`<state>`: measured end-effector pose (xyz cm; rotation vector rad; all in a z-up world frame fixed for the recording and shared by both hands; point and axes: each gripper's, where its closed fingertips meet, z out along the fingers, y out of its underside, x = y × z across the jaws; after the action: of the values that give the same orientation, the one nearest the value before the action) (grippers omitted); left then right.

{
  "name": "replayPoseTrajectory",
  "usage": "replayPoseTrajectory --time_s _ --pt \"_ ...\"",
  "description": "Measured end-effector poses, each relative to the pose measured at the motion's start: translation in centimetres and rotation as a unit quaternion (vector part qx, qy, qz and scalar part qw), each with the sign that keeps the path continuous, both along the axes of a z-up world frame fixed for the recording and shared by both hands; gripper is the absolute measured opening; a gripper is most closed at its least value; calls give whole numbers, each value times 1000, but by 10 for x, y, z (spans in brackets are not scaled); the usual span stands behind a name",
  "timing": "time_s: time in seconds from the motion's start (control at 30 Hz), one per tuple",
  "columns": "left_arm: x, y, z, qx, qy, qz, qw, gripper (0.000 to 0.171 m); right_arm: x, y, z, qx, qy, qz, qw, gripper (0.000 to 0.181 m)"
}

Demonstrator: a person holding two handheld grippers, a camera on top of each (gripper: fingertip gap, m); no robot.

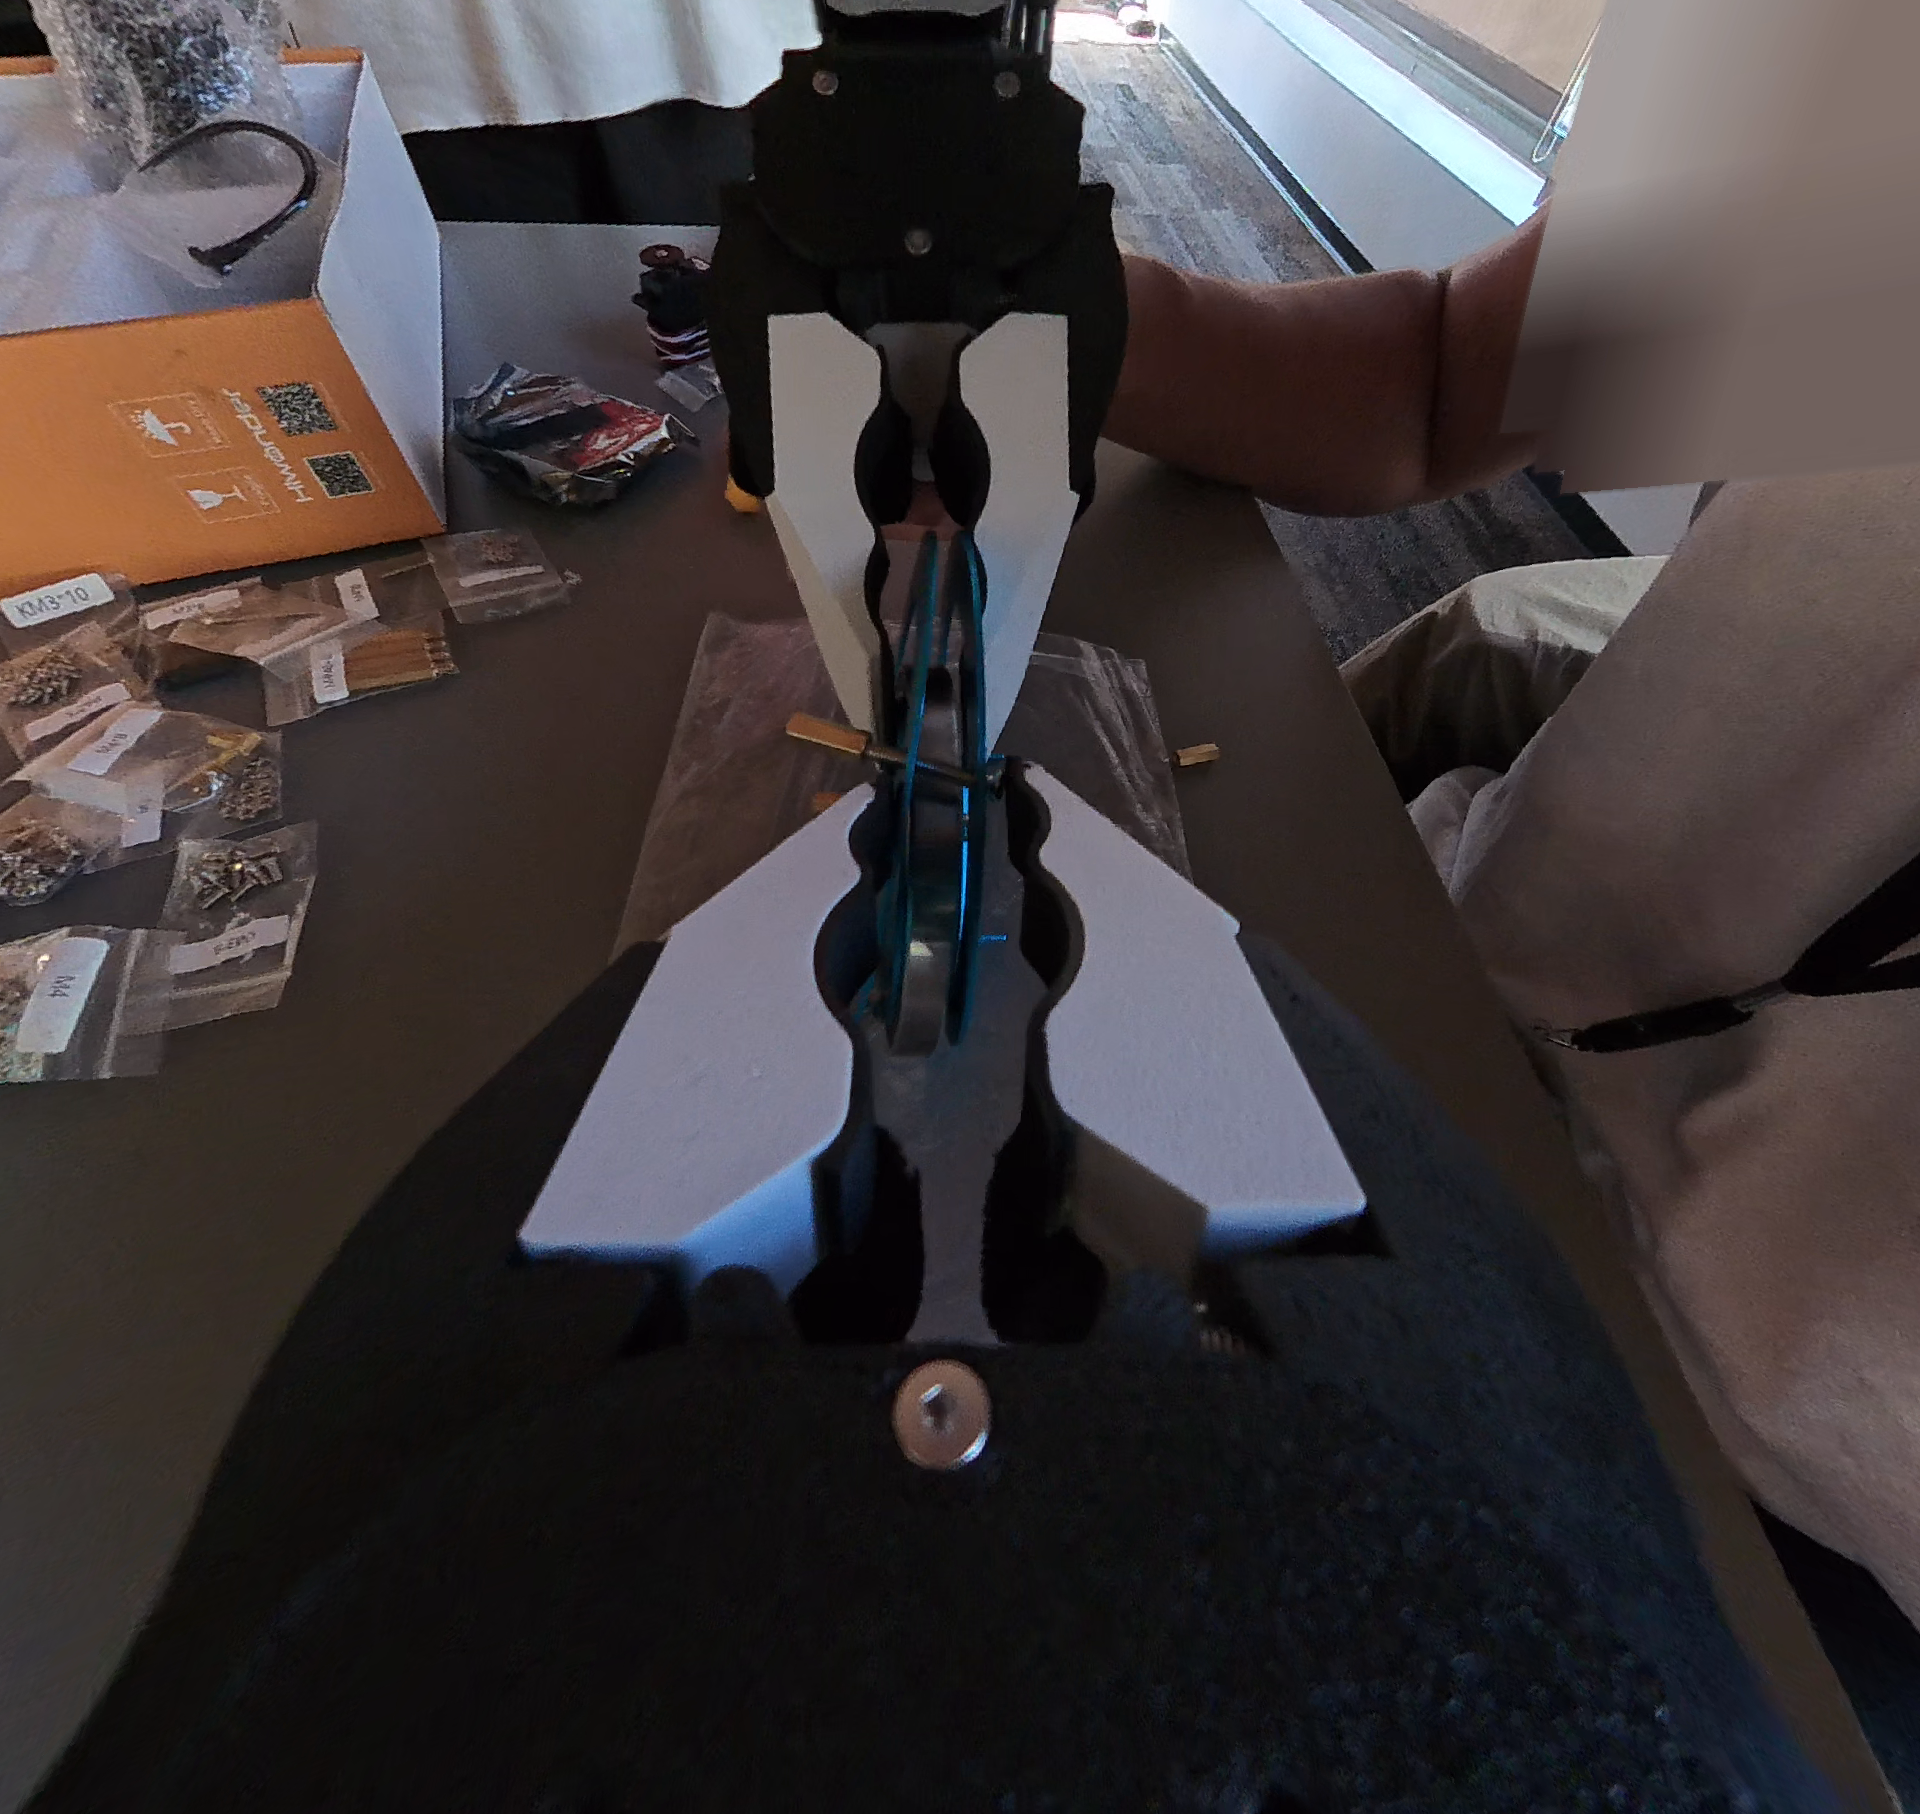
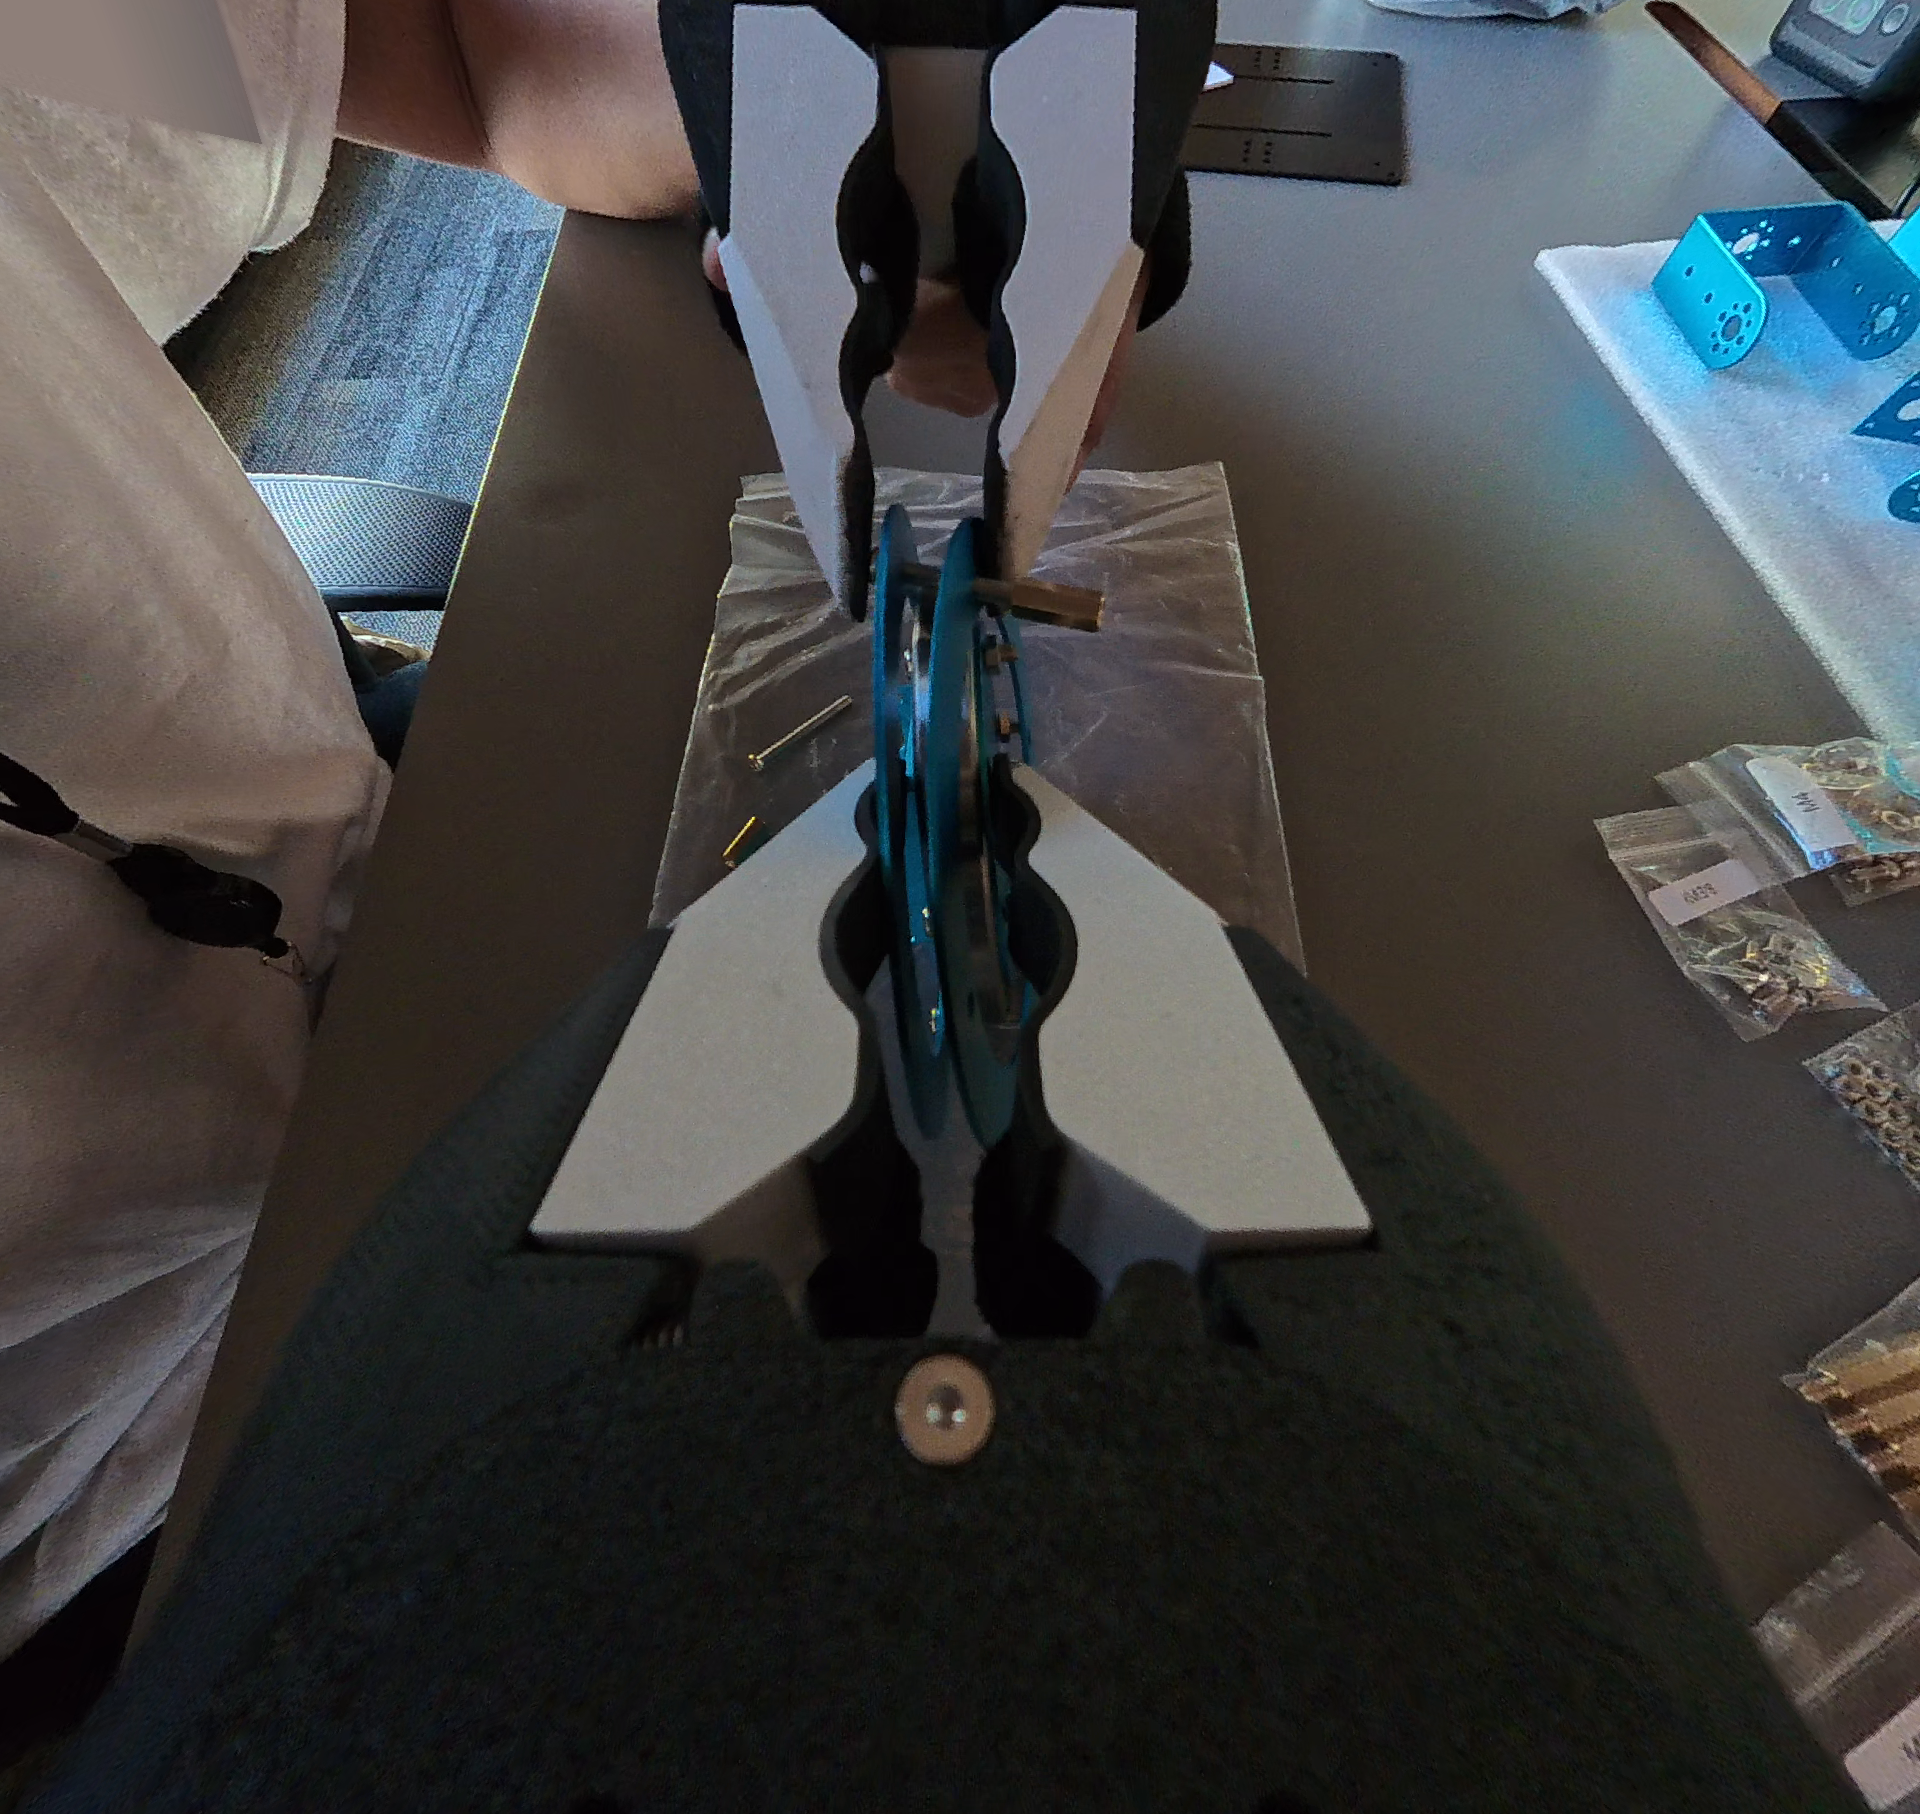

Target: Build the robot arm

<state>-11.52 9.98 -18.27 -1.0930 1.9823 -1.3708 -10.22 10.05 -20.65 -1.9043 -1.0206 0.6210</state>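
Observation:
A blue disc assembly (image 1: 920,891), two thin blue discs with a grey metal ring between them, stands on edge above a clear plastic bag (image 1: 727,725). My left gripper (image 1: 940,808) is shut on its near rim. My right gripper (image 1: 935,694) faces it and is shut on the far rim. A screw with a brass standoff (image 1: 826,730) passes through the discs. In the right wrist view my right gripper (image 2: 940,798) clamps the discs (image 2: 951,829), my left gripper (image 2: 925,569) grips the far rim, and the standoff (image 2: 1060,606) sticks out to the right.
A loose screw (image 2: 800,730) and a small brass standoff (image 2: 743,839) lie on the bag. Bags of screws (image 1: 156,829), an orange and white box (image 1: 208,434), blue brackets (image 2: 1787,278) on white foam and a black plate (image 2: 1299,112) lie on the grey table. A person sits at its edge (image 1: 1662,933). Both grippers' tips are close together, under 4 cm apart.

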Motion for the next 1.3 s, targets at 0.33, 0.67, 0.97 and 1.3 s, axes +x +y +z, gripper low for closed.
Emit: replayPoseTrajectory --time_s 0.33,0.67,0.97,1.3 --pt "-2 -18 0 23 -26 -24 999 20 -5 -11 1 3 11 31 999 14" --pt "-1 -26 -1 112 -67 8 991 17 -2 -17 10 98 -79 -33 991 15" --pt "-5 -35 -4 174 -86 16 981 15 -5 -26 2 38 -58 -22 997 14" --pt "-9 -33 -7 193 -96 12 976 14 -8 -29 1 30 -55 -32 998 14"
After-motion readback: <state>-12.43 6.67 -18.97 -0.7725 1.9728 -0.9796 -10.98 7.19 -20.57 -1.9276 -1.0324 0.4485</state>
